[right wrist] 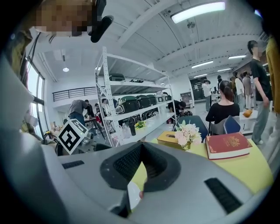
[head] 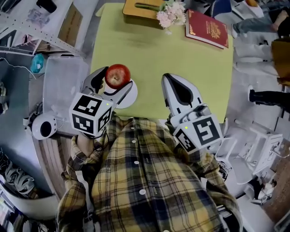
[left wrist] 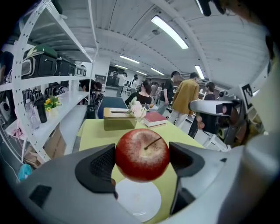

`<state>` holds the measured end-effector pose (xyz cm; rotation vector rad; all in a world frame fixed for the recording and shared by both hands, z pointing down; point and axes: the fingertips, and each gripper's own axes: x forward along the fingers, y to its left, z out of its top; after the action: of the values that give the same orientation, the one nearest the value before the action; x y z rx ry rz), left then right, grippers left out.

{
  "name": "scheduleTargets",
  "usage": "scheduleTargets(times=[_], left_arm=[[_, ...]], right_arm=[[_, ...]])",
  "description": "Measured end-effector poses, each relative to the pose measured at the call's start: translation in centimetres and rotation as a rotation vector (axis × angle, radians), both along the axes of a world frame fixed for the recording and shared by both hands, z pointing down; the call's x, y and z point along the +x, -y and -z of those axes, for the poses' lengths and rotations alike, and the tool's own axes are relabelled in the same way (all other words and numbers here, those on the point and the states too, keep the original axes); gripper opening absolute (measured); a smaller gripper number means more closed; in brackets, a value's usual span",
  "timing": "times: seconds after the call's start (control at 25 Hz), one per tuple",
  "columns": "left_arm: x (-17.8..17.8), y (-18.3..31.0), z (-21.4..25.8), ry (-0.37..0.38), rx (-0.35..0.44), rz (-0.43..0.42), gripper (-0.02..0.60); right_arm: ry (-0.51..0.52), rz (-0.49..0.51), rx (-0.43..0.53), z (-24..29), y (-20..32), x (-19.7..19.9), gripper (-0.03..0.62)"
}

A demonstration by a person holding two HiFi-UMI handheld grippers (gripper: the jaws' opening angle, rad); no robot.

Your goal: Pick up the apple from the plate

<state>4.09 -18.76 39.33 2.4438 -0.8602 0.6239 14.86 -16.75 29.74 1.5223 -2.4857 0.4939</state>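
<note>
A red apple (head: 118,75) (left wrist: 142,154) hangs above the white plate (head: 128,96) (left wrist: 138,200), with my left gripper (head: 112,79) (left wrist: 142,159) shut on it from both sides. The plate lies bare on the yellow-green table (head: 163,54) at its near left edge. My right gripper (head: 180,90) (right wrist: 141,165) hovers over the table's near edge to the right of the plate, its jaws shut with nothing between them. A sliver of the plate (right wrist: 133,194) shows below the right jaws.
At the table's far side stand a brown tissue box (head: 141,11) (left wrist: 119,119), a bunch of pale flowers (head: 171,13) (right wrist: 188,132) and a red book (head: 207,28) (right wrist: 228,145). Metal shelving (left wrist: 48,87) runs along the left. Several people stand beyond the table.
</note>
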Motion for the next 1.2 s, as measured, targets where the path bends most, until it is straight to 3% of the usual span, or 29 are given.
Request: scheduleTargets(times=[0.36, 0.56, 0.8, 1.2], left_arm=[[2.9, 1.5, 7.7, -0.119, 0.052, -0.135, 0.382], [3.7, 1.2, 11.6, -0.207, 0.043, -0.208, 0.382], [3.7, 1.3, 14.2, -0.228, 0.043, -0.28, 0.382], [4.1, 1.6, 14.5, -0.252, 0.037, -0.282, 0.382]], right_arm=[[0.004, -0.047, 0.042, 2.2, -0.2, 1.8, -0.003], [0.001, -0.065, 0.054, 3.1, -0.3, 2.4, -0.003], [-0.005, -0.08, 0.067, 3.7, 0.0, 2.8, -0.003], [-0.013, -0.108, 0.079, 4.3, 0.1, 3.3, -0.003]])
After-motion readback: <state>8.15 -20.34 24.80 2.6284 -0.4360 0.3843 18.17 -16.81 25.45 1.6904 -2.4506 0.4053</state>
